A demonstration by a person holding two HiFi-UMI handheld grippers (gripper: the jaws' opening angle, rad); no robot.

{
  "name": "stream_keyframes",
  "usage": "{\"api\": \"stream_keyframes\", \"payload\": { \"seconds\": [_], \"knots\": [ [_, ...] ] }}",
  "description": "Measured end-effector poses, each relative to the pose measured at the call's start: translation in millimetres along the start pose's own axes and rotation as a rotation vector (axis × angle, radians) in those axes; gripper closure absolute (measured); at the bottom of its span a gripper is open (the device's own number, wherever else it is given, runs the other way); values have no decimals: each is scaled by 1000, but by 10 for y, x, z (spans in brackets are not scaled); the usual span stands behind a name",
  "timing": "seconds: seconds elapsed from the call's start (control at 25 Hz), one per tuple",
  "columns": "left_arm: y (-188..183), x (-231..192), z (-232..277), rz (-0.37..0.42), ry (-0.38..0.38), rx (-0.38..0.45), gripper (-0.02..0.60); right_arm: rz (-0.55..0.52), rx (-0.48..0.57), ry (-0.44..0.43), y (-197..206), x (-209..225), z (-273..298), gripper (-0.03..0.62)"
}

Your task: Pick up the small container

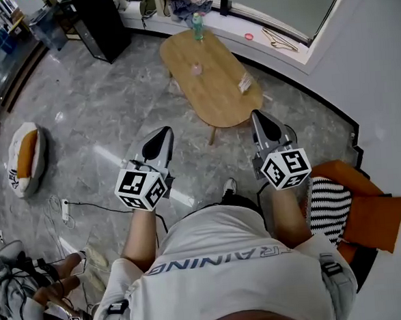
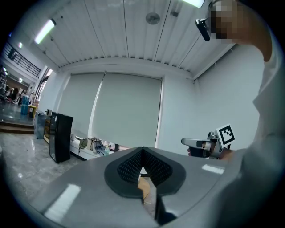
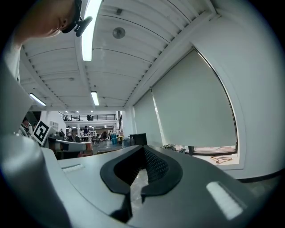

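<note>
Grey marble floor (image 1: 108, 107) spreads under an oval wooden table (image 1: 217, 101) in the head view. The small container (image 1: 195, 69), pale and see-through, stands on the table's far half, well ahead of the left gripper (image 1: 163, 132) and right gripper (image 1: 259, 115). The shirt (image 1: 214, 251) reads "RAINING".

In the left gripper view, the jaws are pressed together with nothing between them.

In the right gripper view, the jaws are likewise closed and empty.

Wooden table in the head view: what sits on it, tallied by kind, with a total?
Green bottle: 1
Small clear container: 1
Flat light packet: 1
Total on the wooden table: 3
</note>
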State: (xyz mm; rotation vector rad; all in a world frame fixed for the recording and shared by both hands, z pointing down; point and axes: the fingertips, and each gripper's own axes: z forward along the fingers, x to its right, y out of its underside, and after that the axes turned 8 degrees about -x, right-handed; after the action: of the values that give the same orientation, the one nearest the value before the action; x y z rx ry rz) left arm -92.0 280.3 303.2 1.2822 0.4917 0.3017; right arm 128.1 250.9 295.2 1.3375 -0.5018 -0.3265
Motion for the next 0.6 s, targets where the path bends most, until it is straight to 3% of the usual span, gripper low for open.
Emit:
{"api": "stream_keyframes", "payload": {
  "seconds": [0.36, 0.6],
  "knots": [
    [-306, 70, 1134, 17, -48, 5, 581, 27, 6, -1, -200, 1231, 529, 577],
    [-307, 16, 1739, -2, -71, -27, 581, 49, 7, 19, -231, 1860, 798, 578]
  ]
}}
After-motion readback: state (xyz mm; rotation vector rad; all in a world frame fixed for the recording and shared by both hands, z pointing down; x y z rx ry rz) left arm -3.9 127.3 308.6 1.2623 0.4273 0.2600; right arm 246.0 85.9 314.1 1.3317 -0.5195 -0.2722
